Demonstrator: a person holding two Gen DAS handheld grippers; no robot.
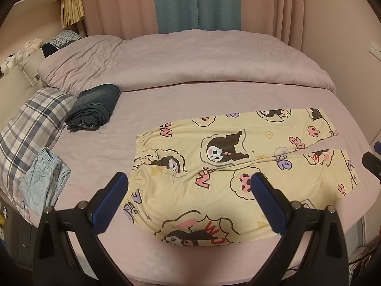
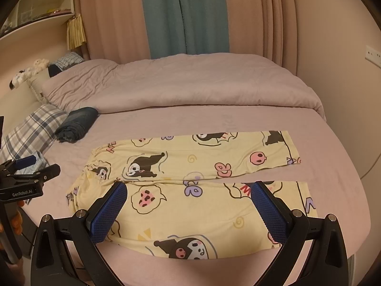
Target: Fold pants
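A: Where are the pants (image 1: 228, 166) sitting right now?

B: They are lying flat on the bed (image 1: 190, 95), near its front edge, waistband toward the left, both legs running right with a narrow gap between them. No fold is showing yet, so I'm judging the task as barely begun.

A: What is the left gripper (image 1: 189, 190) doing?

B: It is hovering over the waist end, jaws spread wide, gripping nothing. The cloth is showing between the fingers but not touching them, as far as I can tell.

A: And the right gripper (image 2: 189, 200)?

B: It is hanging over the near leg, also wide open and empty.

A: So what is remaining?

B: Everything, I'm thinking: laying one leg over the other, then doubling the length over once or twice.

A: Anything else lying around?

B: Folded dark jeans (image 1: 94, 107) and a light blue pair (image 1: 45, 178) are sitting at the left by the plaid pillow (image 1: 31, 128), well apart from the pants. They are looking finished, perhaps the stack this pair is joining.
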